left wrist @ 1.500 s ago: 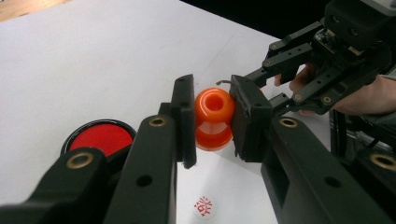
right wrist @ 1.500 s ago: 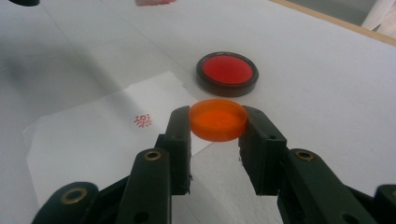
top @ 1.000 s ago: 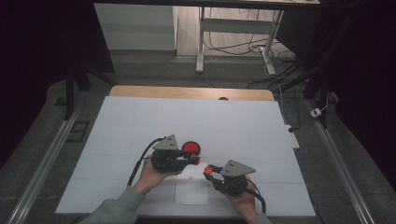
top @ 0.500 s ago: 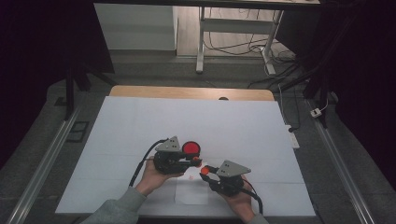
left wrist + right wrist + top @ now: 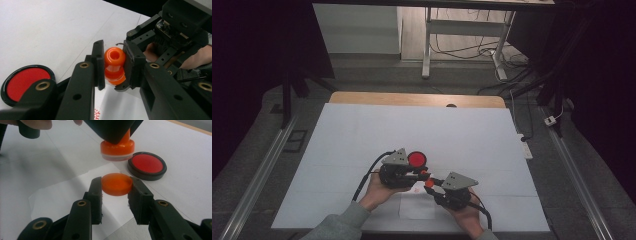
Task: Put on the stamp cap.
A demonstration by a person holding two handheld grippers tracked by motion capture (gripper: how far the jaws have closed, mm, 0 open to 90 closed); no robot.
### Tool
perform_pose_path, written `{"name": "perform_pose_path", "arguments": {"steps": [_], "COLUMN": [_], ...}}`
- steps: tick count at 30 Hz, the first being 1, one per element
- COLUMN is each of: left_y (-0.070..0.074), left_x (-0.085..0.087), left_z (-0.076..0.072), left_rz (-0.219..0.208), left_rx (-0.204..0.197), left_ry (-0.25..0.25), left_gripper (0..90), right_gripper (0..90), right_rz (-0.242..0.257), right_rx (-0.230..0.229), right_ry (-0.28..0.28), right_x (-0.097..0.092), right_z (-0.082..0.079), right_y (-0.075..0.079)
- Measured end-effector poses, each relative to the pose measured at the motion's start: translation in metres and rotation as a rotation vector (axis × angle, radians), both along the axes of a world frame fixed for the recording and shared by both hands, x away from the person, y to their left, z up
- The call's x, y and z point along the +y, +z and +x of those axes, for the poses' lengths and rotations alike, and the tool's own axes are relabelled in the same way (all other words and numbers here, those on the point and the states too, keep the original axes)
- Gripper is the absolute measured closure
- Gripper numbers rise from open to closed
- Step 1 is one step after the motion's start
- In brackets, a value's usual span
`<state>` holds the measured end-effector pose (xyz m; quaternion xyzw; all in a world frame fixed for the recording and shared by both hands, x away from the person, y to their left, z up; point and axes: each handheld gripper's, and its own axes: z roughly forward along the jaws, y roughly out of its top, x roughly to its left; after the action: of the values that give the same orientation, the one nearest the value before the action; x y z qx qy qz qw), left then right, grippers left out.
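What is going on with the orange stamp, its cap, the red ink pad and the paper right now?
orange stamp: uncapped, gripped in the left gripper, held above the table.
orange cap: off the stamp, clamped in the right gripper.
red ink pad: open, lying flat on the table.
paper slip: lying flat under the cap.

**Bright sheet, dark room**

From the high view we see the white table sheet (image 5: 362,150) evenly lit from above, while the floor around it sinks into near black and the corners vignette. Grain softens everything there. In the left gripper view, the orange stamp (image 5: 114,65) is sharp and carries a small glare spot; the jaws nearest the lens blur. In the right gripper view, soft shadows lie left of the stamp, on the paper (image 5: 62,192).
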<state>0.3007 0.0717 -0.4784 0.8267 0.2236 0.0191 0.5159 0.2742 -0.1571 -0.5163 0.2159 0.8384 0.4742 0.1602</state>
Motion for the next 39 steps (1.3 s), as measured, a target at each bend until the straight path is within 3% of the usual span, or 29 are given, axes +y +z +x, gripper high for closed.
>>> {"name": "perform_pose_path", "arguments": {"steps": [39], "left_y": [-0.0069], "left_x": [-0.0099], "left_z": [-0.0028], "left_rz": [0.019], "left_rx": [0.000], "left_ry": [-0.022], "left_gripper": [72.4], "right_gripper": [64.2], "right_rz": [0.012], "right_rx": [-0.004], "right_ry": [-0.006], "right_x": [-0.0001], "right_z": [-0.0006], "right_y": [0.0013]}}
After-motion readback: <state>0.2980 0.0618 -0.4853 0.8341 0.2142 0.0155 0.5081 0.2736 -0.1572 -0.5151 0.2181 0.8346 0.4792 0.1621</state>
